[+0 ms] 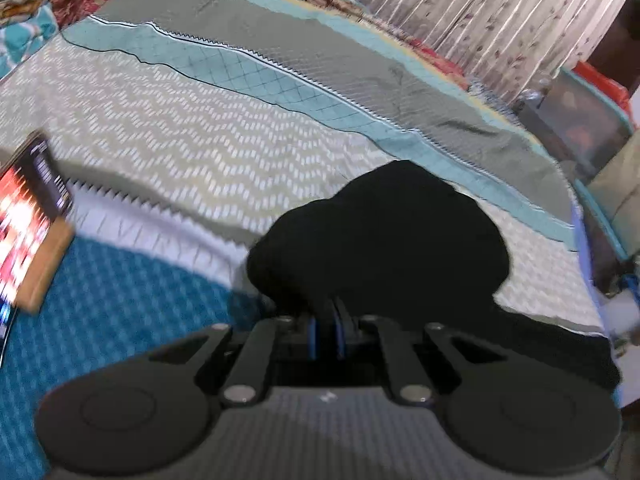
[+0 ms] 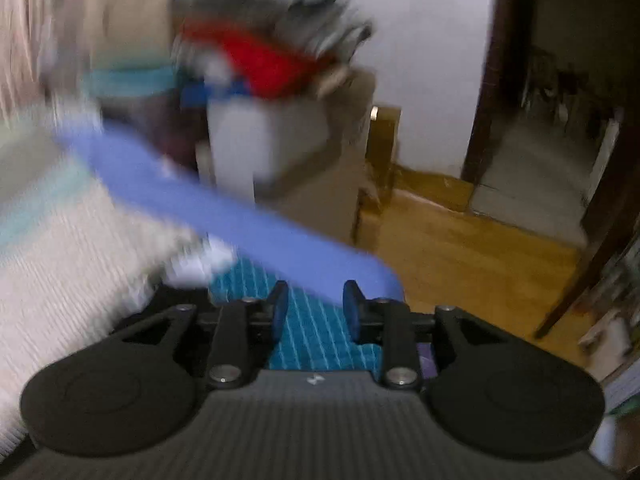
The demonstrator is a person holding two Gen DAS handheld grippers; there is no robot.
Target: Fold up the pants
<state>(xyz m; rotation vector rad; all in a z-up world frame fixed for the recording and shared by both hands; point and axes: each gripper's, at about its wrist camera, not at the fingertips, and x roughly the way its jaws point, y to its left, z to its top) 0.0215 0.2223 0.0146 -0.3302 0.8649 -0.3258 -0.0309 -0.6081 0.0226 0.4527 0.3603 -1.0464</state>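
Observation:
In the left wrist view the black pants (image 1: 384,236) hang bunched in front of the camera, above the patterned bedspread (image 1: 180,148). My left gripper (image 1: 329,312) is shut on the pants, its blue pads pressed together with dark cloth between them. In the right wrist view my right gripper (image 2: 316,300) is open and empty, over the teal corner of the bed (image 2: 312,332) by the blue mattress edge (image 2: 240,216). The pants do not show in the right wrist view, which is blurred.
A phone (image 1: 28,224) with a lit screen lies on the bed at the left. Curtains (image 1: 480,12) hang behind the bed. Beyond the bed's edge stand a white bin (image 2: 272,136) with a pile of clothes (image 2: 276,56), a wooden floor (image 2: 460,260) and a doorway (image 2: 552,120).

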